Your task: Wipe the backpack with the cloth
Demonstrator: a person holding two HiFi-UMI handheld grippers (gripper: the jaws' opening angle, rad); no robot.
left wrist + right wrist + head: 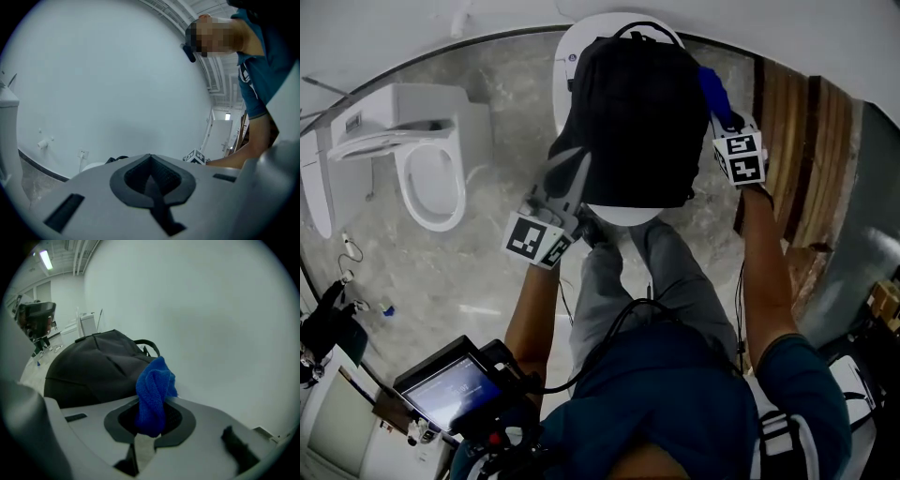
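A black backpack [628, 112] stands on a white round table [623, 214]; in the right gripper view the backpack [93, 366] fills the left middle. My right gripper [720, 112] is at the bag's upper right side, shut on a blue cloth [712, 89]. The bunched cloth [154, 394] sticks out between the jaws of the right gripper [150, 427], just beside the bag. My left gripper [565, 183] rests against the bag's lower left side. In its own view the left gripper [150, 180] is shut with nothing showing between the pads, and only a sliver of the backpack [117, 159] shows.
A white toilet [431, 173] stands on the marble floor to the left. Wooden panels [797, 141] line the right side. A screen device [455, 384] hangs at the person's lower left. A plain white wall stands close behind the table.
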